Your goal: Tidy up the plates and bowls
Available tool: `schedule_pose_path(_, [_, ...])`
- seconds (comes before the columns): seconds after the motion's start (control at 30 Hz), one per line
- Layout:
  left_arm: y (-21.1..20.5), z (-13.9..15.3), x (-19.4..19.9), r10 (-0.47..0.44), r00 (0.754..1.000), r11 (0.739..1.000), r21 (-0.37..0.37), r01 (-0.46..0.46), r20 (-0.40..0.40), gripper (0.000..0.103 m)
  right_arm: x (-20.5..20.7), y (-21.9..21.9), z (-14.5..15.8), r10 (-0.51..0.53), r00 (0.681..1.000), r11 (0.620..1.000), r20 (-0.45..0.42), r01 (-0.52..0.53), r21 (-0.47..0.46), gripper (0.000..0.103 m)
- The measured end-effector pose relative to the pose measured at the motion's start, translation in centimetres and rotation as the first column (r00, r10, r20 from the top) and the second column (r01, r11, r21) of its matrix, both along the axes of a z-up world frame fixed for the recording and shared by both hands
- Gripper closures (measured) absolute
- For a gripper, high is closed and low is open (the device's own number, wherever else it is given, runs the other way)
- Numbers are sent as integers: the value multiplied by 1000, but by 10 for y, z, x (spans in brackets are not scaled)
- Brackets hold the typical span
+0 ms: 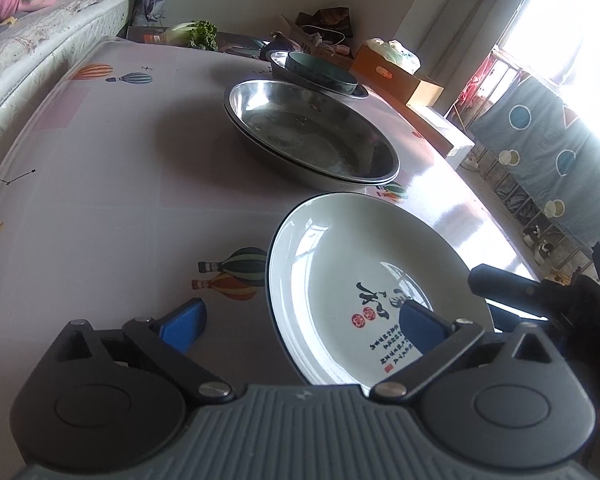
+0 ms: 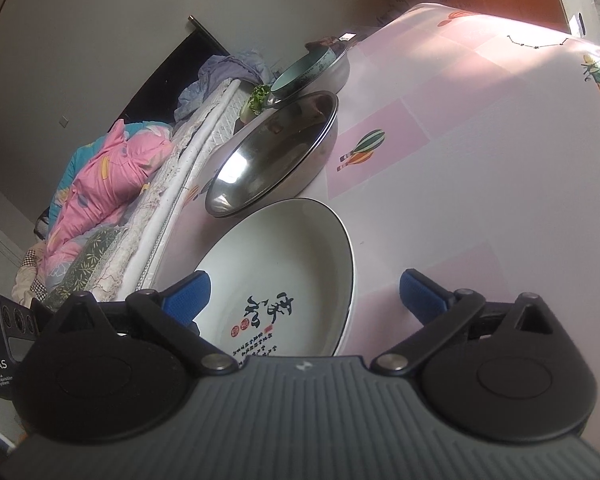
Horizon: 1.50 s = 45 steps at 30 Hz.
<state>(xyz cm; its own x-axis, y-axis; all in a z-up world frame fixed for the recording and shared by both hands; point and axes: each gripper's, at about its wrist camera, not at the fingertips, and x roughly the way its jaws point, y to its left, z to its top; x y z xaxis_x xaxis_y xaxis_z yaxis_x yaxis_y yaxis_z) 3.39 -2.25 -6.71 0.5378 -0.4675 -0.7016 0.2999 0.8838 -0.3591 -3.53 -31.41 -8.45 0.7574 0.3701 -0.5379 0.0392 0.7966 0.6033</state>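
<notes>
1. The left hand-held gripper is wide open. Its blue fingers stand on both sides of the white plate's near edge and do not squeeze it.
2. The right hand-held gripper is wide open too, and holds nothing. One finger is over the plate, the other is over the cloth.
3. The white plate lies flat on the worktop, close to both grippers. It has black writing and red stamps inside.
4. Just behind it sit shiny metal pans, one inside the other.
5. Farther back, a green bowl sits in another metal pan.
6. A bed with a pink blanket is beside the worktop.
</notes>
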Motion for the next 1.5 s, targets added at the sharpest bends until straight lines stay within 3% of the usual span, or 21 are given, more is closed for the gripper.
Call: schedule_pose_path(1.5, [-4,0,-2,-6,1000,1000,24,6,11,0,0,-1,2,-3,1000,1000,-12,3,-6,1])
